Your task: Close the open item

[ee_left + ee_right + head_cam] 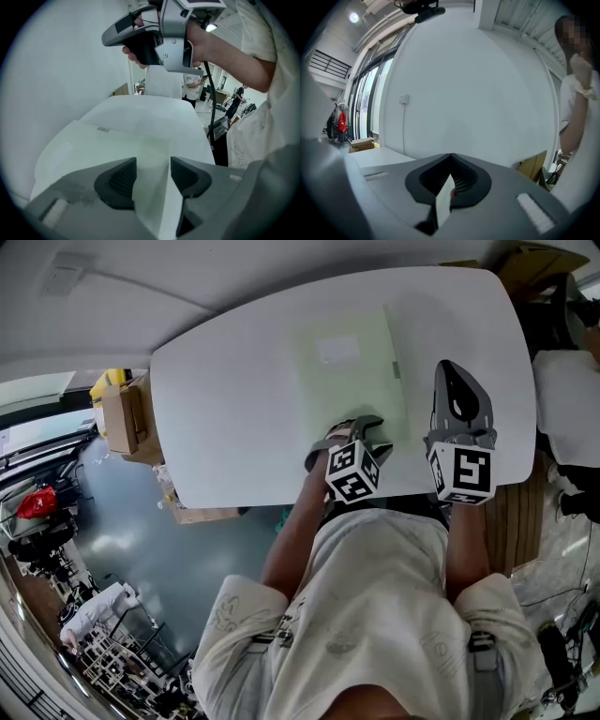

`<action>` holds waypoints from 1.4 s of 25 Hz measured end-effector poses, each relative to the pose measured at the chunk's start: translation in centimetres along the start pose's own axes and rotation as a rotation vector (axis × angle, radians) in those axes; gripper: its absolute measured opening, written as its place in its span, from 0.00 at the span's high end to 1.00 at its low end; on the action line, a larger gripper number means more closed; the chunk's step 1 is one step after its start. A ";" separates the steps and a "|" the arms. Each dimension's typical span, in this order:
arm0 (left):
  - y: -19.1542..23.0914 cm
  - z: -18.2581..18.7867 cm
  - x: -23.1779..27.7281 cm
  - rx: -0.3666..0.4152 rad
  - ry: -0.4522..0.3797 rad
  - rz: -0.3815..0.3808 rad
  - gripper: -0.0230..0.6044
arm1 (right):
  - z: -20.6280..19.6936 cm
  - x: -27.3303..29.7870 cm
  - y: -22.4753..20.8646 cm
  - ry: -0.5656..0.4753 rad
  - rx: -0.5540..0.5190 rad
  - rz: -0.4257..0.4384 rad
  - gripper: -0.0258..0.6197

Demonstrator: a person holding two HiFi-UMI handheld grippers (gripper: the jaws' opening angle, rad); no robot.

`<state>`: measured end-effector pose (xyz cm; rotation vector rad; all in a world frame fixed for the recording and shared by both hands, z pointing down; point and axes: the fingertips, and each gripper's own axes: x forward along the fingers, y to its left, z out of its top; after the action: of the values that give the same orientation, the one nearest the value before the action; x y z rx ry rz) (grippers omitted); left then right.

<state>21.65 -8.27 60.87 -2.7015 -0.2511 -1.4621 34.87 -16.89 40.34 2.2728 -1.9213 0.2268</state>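
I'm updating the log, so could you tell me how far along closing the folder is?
Looks nearly done: the pale green folder lies flat on the table, cover down. In hand: the left hand-held gripper, jaws apart, straddles its near edge; the right hand-held gripper is shut, off the folder. Left: probably only withdrawing.

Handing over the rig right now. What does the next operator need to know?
Left gripper: open, jaws either side of the near edge of the pale green flat folder, not clamped.
Right gripper: shut, raised to the folder's right, pointing at the wall.
Folder lies on the white table; its cover looks down.
Left to do: probably check it is fully closed, press flat if not, then withdraw.
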 end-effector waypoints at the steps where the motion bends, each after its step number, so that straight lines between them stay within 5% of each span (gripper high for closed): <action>1: 0.0 0.0 0.0 -0.007 -0.004 0.001 0.59 | -0.2 0.3 0.1 0.006 -0.001 0.007 0.96; 15: 0.2 0.4 0.0 -0.090 -0.007 -0.035 0.59 | -5.4 3.8 2.4 0.144 -0.009 0.133 0.96; 35: 0.2 0.0 0.0 -0.113 -0.019 -0.031 0.59 | -13.7 7.0 6.1 0.353 -0.051 0.263 0.96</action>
<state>21.70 -8.44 60.92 -2.8132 -0.2190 -1.5045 29.84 -21.69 55.39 1.7960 -1.9955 0.5622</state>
